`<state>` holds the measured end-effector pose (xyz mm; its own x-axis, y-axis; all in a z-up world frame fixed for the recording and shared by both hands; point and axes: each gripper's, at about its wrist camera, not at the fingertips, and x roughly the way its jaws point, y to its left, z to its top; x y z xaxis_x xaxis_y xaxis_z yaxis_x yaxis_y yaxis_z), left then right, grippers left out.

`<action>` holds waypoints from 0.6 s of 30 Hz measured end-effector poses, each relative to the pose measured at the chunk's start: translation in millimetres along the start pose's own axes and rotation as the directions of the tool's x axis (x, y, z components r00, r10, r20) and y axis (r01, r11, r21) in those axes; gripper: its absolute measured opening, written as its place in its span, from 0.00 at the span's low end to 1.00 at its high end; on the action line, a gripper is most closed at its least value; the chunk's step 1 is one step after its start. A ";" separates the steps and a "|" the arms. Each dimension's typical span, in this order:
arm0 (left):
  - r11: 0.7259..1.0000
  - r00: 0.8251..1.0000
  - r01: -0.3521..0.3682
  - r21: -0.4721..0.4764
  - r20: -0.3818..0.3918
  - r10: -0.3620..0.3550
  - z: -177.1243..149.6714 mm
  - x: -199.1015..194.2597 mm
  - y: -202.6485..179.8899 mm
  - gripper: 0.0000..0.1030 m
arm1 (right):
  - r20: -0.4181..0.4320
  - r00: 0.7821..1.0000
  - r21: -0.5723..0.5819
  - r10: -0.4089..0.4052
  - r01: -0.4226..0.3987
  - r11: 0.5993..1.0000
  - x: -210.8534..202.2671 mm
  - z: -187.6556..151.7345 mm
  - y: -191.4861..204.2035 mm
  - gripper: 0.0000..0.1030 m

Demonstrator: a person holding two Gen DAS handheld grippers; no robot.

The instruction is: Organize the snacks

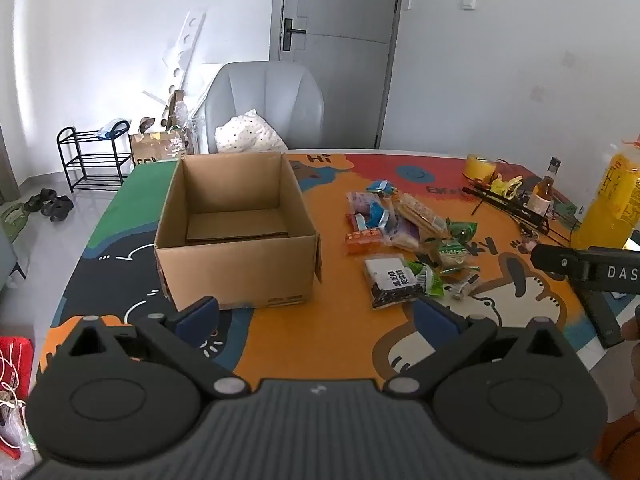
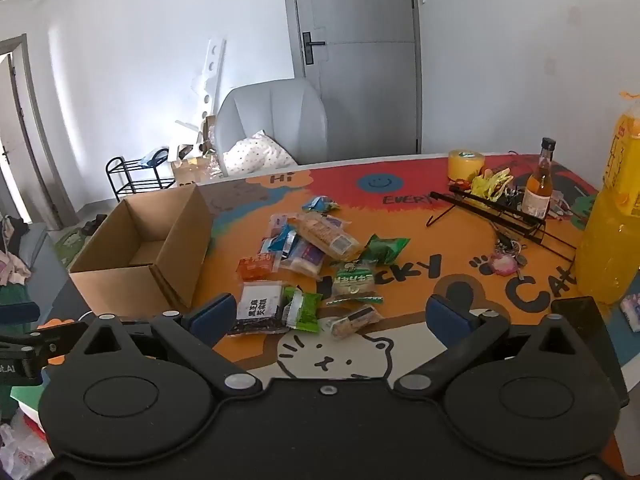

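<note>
An open, empty cardboard box (image 1: 236, 228) stands on the colourful table mat; it also shows at the left in the right wrist view (image 2: 144, 248). A loose pile of snack packets (image 1: 408, 236) lies to the right of the box, seen also in the right wrist view (image 2: 316, 264). A black-and-white packet (image 2: 258, 306) and a green packet (image 2: 304, 308) lie nearest the right gripper. My left gripper (image 1: 316, 316) is open and empty, hovering in front of the box's near right corner. My right gripper (image 2: 330, 318) is open and empty, just short of the pile.
A big yellow drink bottle (image 2: 612, 232), a small brown bottle (image 2: 540, 188), a yellow tape roll (image 2: 466, 164), a black wire rack (image 2: 492, 210) and keys (image 2: 504, 260) sit at the table's right. A grey chair (image 1: 264, 108) stands behind the table.
</note>
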<state>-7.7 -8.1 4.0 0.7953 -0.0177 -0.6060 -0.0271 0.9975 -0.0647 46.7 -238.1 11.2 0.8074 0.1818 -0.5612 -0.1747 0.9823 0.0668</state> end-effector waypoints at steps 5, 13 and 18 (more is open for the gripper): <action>1.000 1.000 -0.001 0.003 0.000 0.001 1.4 -0.6 -2.1 1.00 | 0.003 1.000 -0.005 -0.003 0.003 1.000 -0.4 2.5 3.2 1.00; 1.000 1.000 0.005 -0.001 0.003 -0.005 2.0 -2.9 -1.5 1.00 | 0.009 1.000 -0.015 0.005 -0.005 1.000 -1.7 3.4 1.7 1.00; 1.000 1.000 0.008 -0.001 0.007 -0.008 2.9 -3.8 -2.6 1.00 | 0.010 1.000 -0.025 0.007 -0.007 1.000 -1.2 2.0 3.0 1.00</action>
<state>-8.9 -10.4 8.8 0.7997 -0.0249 -0.5999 -0.0217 0.9973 -0.0703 46.3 -235.3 13.8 0.8115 0.1895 -0.5528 -0.1948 0.9796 0.0498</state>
